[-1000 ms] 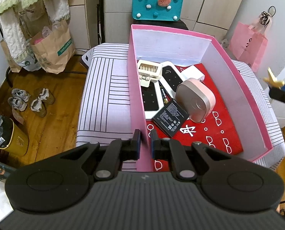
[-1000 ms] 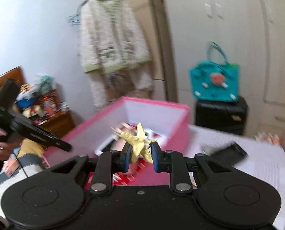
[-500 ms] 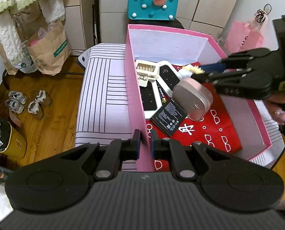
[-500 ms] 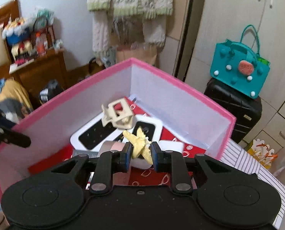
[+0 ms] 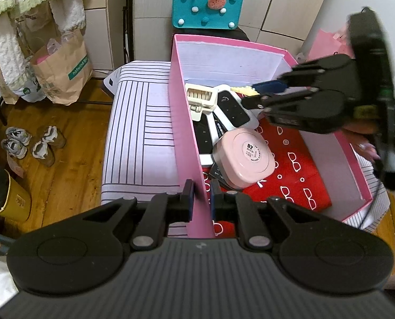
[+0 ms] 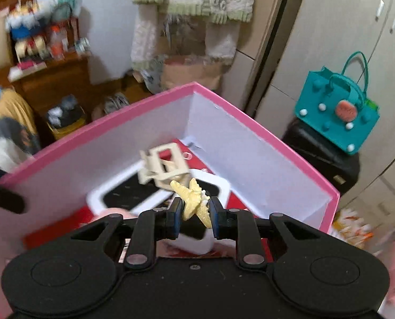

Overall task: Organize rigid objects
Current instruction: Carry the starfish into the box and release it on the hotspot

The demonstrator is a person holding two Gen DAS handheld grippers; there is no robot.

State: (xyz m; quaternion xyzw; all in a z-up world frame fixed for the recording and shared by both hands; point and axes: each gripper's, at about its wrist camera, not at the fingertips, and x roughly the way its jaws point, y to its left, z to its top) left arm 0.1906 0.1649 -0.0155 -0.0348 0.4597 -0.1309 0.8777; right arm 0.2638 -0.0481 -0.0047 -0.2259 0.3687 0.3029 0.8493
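Observation:
A pink box with white inner walls and a red patterned floor stands on a striped cushion. My left gripper is shut on the box's near left wall. My right gripper is shut on a pale yellow hair claw clip, held over the box's far part; in the left wrist view this gripper reaches in from the right. Inside lie a cream clip, a white remote, a pink rounded case and a dark flat battery pack.
The box sits on a striped cushion. A teal bag stands on a black case behind it. Paper bags, shoes and a yellow tin are on the wooden floor at left. A hand shows at right.
My right gripper swung in from the right with the yellow clip and now hangs over the box's far items. The pink case has tipped flatter. My left gripper kept its hold on the wall.

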